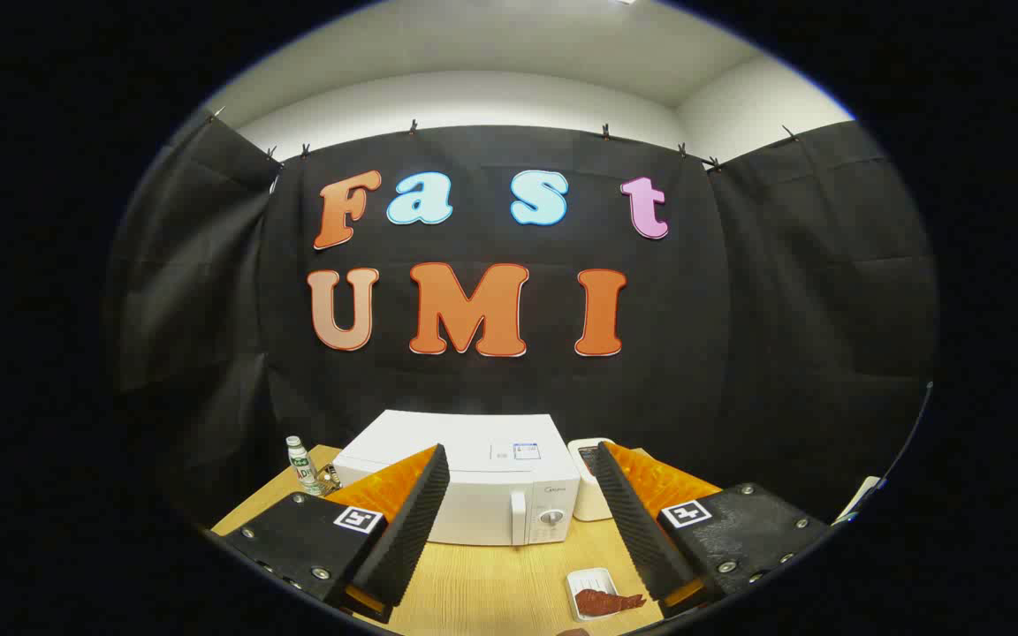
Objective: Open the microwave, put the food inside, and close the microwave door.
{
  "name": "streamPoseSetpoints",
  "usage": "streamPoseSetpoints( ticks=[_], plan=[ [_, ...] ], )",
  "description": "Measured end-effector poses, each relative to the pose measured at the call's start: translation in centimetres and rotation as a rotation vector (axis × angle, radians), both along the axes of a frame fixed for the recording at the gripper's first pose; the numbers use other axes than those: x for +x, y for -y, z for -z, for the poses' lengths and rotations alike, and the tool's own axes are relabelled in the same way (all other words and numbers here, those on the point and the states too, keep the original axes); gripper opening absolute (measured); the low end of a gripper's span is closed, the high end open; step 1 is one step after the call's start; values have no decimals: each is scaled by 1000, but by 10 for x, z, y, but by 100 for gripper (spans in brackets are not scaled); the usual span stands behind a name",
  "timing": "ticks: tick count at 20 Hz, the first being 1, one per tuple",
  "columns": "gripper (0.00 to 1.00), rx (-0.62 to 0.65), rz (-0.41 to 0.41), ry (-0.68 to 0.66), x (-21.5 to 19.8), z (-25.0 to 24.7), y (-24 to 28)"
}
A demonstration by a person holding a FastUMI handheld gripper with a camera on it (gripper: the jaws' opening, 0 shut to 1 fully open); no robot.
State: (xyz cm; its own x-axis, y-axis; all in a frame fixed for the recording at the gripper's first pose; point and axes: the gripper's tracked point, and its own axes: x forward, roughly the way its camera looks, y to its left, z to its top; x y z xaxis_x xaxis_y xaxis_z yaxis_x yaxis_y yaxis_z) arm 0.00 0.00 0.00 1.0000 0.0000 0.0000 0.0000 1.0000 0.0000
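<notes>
Well apart, empty jaws hang above bare table [491, 583] before closed microwave [474, 486].

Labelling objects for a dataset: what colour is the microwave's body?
White, seen clearly in the gripper view: the boxy white microwave sits closed beyond the open gripper.

Nothing legible stands on the task's things. The microwave [482, 517] carries a small brand mark [555, 488] above its dial and a blue-edged sticker [525, 451] on its top, both too small to make out. The bottle [300, 464] beside it wears a green label, its print blurred. The gripper [520, 449] bears two square black-and-white markers, the left marker [358, 518] and the right marker [686, 511], one on each finger's body (coded patterns, not words). Its fingers stand wide apart and grip nothing, with the microwave just ahead of them.
</notes>
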Motion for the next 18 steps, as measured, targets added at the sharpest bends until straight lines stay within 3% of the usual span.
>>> streamPoseSetpoints(
  ticks=[18],
  plan=[
    [98, 42, 15, -3, 14, 20, 5]
  ],
)
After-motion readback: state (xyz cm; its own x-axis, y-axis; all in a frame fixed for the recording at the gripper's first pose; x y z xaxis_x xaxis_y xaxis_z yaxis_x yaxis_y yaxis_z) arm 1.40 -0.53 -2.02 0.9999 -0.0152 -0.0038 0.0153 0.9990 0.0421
